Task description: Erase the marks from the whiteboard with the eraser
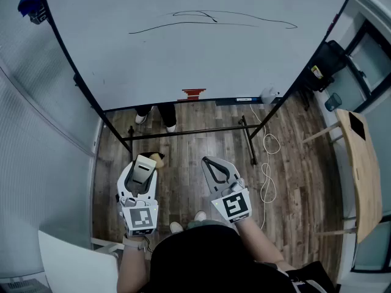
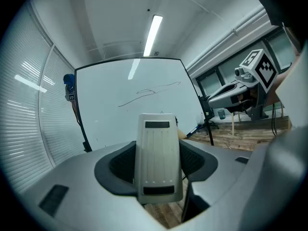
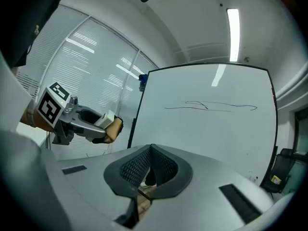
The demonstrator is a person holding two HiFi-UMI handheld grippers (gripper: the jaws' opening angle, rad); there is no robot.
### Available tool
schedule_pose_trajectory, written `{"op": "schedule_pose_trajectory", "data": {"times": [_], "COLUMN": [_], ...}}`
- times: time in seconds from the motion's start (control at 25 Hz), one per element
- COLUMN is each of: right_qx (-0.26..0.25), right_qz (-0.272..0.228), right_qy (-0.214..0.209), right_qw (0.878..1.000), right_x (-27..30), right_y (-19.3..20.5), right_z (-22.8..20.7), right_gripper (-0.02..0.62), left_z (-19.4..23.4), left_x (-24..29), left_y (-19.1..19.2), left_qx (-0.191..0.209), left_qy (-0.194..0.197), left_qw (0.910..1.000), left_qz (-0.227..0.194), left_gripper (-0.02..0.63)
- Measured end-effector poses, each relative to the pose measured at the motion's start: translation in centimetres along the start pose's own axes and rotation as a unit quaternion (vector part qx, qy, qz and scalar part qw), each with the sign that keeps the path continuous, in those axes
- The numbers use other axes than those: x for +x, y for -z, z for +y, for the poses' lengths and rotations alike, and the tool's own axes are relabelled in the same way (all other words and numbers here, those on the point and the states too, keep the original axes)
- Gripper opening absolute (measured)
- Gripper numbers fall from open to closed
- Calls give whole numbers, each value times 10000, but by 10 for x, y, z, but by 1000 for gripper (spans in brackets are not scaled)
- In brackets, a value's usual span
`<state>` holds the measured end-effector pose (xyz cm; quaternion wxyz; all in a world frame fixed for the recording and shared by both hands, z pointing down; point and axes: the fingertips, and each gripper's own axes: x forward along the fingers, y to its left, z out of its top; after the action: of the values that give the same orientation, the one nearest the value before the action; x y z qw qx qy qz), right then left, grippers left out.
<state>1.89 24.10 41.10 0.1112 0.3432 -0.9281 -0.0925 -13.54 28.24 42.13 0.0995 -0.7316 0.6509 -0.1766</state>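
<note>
Left claw (image 2: 159, 150) gripping pale ribbed eraser (image 2: 159, 162), thin black marks (image 1: 208, 22) on whiteboard (image 1: 183, 66)

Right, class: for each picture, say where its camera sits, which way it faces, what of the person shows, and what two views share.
Head view: on the person's head, looking down at the white whiteboard; left gripper, right gripper and forearms show.
Left gripper view: on the left gripper, facing the whiteboard; its fingers grip the white plastic eraser.
Right gripper view: on the right gripper, facing the whiteboard; fingers shut, empty.
Shared: both gripper views show the thin black marks.
</note>
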Motion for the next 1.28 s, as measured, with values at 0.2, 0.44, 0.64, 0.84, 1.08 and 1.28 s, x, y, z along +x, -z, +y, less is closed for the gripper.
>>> {"op": "schedule_pose_trajectory", "data": {"times": [0.2,0.44,0.64,0.84,1.08,1.28], "right_qx": [31,130,255,391,341,330], "right_qz": [-20,-129,-249,-153,-55,-79], "right_qy": [-62,-65,-76,-131,-245,-153], "right_qw": [10000,9998,9993,9990,9991,9993], "right_x": [2,6,6,25,89,164], "right_y": [2,9,18,32,34,22], "right_z": [-4,-27,-56,-74,-82,-89], "right_gripper": [26,26,26,26,26,26], "left_z": [-6,-19,-28,-16,27,86], "left_x": [6,28,47,69,115,166], "left_y": [1,-2,-4,-5,16,24], "left_qx": [7,201,367,224,316,423], "left_qy": [-19,111,73,-144,-216,-241], "left_qw": [10000,9996,9989,9993,9986,9985], "left_qz": [64,158,271,277,358,230], "left_gripper": [267,267,267,267,267,267]}}
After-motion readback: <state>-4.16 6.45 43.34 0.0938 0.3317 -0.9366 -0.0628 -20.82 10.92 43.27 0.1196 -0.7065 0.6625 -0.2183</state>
